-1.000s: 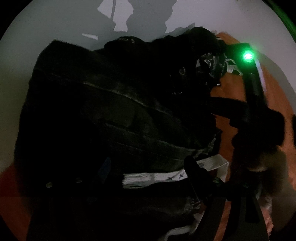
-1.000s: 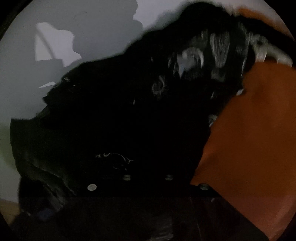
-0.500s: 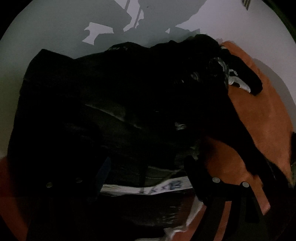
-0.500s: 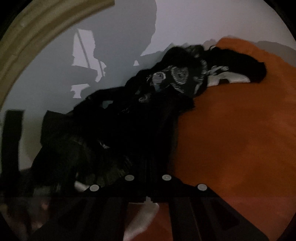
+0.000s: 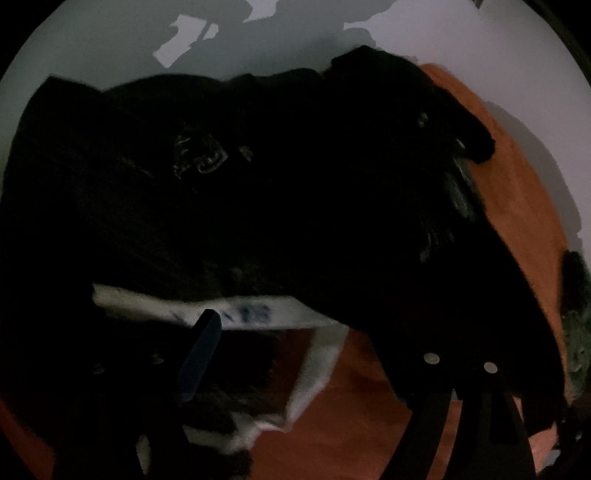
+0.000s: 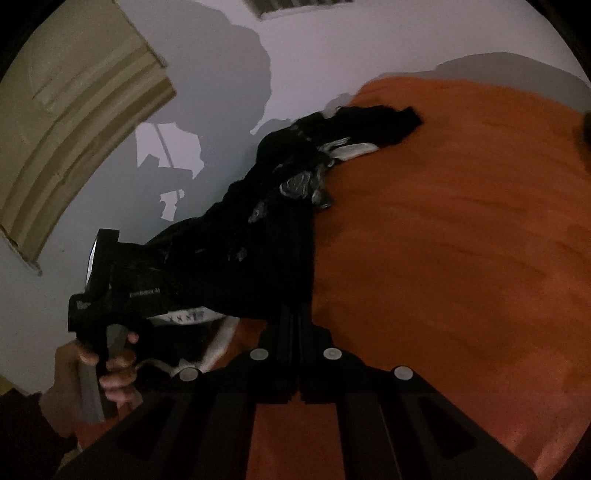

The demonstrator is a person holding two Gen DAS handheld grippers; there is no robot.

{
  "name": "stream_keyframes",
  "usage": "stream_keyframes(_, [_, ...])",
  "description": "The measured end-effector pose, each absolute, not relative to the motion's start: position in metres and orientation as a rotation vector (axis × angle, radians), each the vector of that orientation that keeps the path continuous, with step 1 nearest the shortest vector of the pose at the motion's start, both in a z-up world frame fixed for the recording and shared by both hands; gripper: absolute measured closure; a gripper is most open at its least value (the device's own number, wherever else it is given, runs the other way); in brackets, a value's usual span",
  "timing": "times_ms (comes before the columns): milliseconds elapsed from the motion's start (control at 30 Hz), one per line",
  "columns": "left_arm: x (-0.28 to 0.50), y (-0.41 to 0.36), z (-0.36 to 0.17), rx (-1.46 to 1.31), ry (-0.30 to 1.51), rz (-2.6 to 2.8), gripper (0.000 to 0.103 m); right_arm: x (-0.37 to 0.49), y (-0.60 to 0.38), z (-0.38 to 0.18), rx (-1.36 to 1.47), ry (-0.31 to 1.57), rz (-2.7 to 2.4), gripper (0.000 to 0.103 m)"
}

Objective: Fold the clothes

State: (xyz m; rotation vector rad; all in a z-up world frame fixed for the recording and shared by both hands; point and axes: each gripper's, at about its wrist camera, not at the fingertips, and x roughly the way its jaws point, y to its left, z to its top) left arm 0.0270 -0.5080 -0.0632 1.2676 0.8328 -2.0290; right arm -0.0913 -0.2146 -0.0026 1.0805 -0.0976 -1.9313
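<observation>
A black garment [image 5: 280, 184] with a white-lined band [image 5: 258, 314] fills the left wrist view and lies bunched on an orange bedcover [image 5: 517, 206]. My left gripper [image 5: 295, 319] is open; its blue-padded finger [image 5: 201, 354] sits in front of the white band, and cloth lies between the fingers. In the right wrist view the garment [image 6: 266, 236] stretches from the far edge of the cover towards me. My right gripper [image 6: 297, 280] is shut on its dark edge. The left gripper [image 6: 110, 295] shows at left, held by a hand [image 6: 110, 369].
The orange bedcover [image 6: 461, 258] spreads wide to the right. A pale wall [image 6: 229, 74] stands behind, with a tan panelled door [image 6: 66, 122] at upper left and a vent [image 6: 295, 5] at the top. Shadows fall across the wall.
My right gripper has drawn back and risen, still shut on the cloth, so the garment now stretches out ahead of it. The white band has moved up in the left view.
</observation>
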Motion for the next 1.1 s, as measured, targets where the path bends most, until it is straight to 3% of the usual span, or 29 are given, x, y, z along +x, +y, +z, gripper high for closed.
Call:
stream_keyframes(200, [0.044,-0.459,-0.064,1.308,0.874,-2.059,0.020,-0.080,-0.106,0.007,1.069,-0.158,-2.058,0.103])
stream_keyframes(367, [0.054,-0.407,-0.054,1.323,0.804,-2.146,0.020,-0.076,-0.023,0.010,1.085,-0.199,-2.164,0.103])
stream_keyframes(633, [0.024,-0.317,-0.045,1.475,0.779,-2.283,0.020,-0.059,0.115,0.022,1.104,-0.196,-2.357,0.103])
stream_keyframes(800, [0.026,-0.230,-0.024,1.596,0.612,-2.434,0.020,-0.042,0.200,0.011,1.194,-0.252,-2.468,0.103])
stream_keyframes(1000, [0.006,-0.125,0.002,1.669,0.175,-2.590,0.020,-0.018,0.275,-0.010,1.337,-0.274,-2.512,0.103])
stream_keyframes(1100, [-0.007,-0.104,0.012,1.668,0.082,-2.575,0.020,-0.012,0.280,-0.029,1.455,-0.213,-2.376,0.102])
